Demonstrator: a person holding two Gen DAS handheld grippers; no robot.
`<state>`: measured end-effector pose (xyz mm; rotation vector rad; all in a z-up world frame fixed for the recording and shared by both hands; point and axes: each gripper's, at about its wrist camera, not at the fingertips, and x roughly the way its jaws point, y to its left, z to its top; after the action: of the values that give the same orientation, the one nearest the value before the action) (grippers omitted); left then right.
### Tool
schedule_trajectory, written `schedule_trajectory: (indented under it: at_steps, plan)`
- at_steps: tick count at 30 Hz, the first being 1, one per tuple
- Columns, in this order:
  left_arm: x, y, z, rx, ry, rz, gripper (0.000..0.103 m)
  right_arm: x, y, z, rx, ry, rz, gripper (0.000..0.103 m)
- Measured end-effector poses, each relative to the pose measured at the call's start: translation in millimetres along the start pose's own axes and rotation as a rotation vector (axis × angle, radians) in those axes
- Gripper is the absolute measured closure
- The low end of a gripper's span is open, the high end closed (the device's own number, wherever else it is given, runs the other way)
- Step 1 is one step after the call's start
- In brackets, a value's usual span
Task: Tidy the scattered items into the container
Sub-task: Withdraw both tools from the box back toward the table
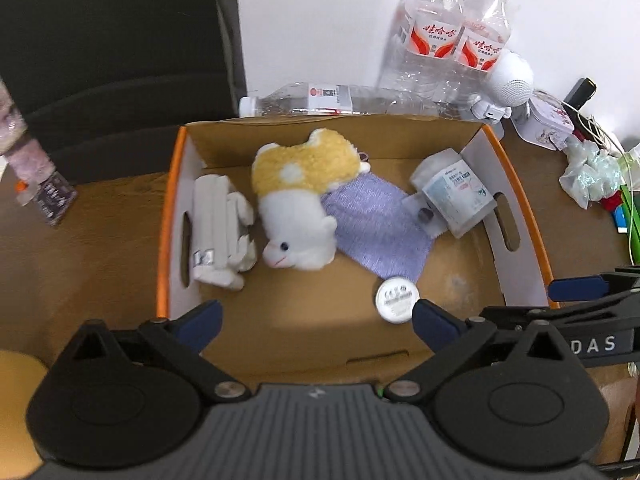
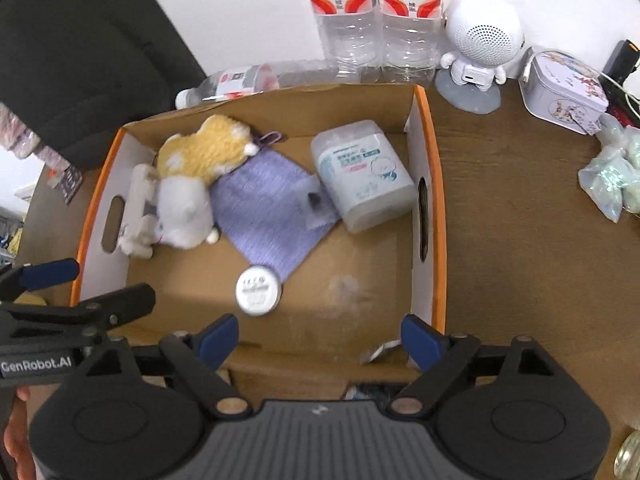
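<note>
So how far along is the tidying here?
Mostly done: the plush toy, purple cloth, wipes pack, round tin and white folded item lie in the box. Both the left gripper and right gripper are open, holding nothing. Bottles and clutter remain outside.

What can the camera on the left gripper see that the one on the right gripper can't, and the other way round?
Only the left wrist view shows the caps of the two standing water bottles, which the right view cuts off, and the right gripper entering from the side.

Only the right wrist view shows the robot-shaped speaker whole on its grey base, the full patterned tin, and the left gripper at the edge.

Both show the cardboard box holding the plush toy, purple cloth, white tub, round tin and white folded item, plus the lying bottle behind it.
</note>
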<state>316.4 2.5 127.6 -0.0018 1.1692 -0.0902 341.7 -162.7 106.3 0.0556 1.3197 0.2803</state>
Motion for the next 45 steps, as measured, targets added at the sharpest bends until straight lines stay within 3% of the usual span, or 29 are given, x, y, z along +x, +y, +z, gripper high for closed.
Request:
schedule_trajectory:
  at_steps: [9,14,20,25,28,30,36,39,42,45]
  plan:
    - [-43,-7,-31,0.016,-0.072,0.079,0.000,-40,14,-35,-0.016,-0.058,0.024,0.014]
    - [-63,-9,-55,0.000,-0.110,0.079,0.000,-57,19,-57,-0.034,-0.092,0.051,0.014]
    - [-75,-21,-93,0.013,-0.160,0.109,0.000,-70,17,-95,-0.037,-0.191,0.061,0.014]
    - [-90,-29,-132,0.024,-0.270,0.107,0.000,-82,17,-130,-0.075,-0.263,0.089,0.014]
    - [-97,-35,-160,0.020,-0.345,0.119,0.000,-92,13,-157,-0.096,-0.351,0.079,0.014]
    - [-100,-39,-188,0.012,-0.414,0.126,0.000,-96,11,-185,-0.121,-0.444,0.057,0.008]
    - [-84,-49,-296,-0.028,-0.621,0.106,0.000,-72,0,-289,-0.240,-0.727,-0.037,0.005]
    - [-71,-47,-343,-0.006,-0.681,0.058,0.000,-49,-8,-334,-0.231,-0.766,-0.020,0.003]
    - [-58,-41,-368,-0.003,-0.622,0.016,0.000,-30,-14,-360,-0.181,-0.731,0.011,0.002]
    - [-51,-41,-385,0.037,-0.612,0.025,0.000,-18,-15,-382,-0.164,-0.729,0.001,0.001]
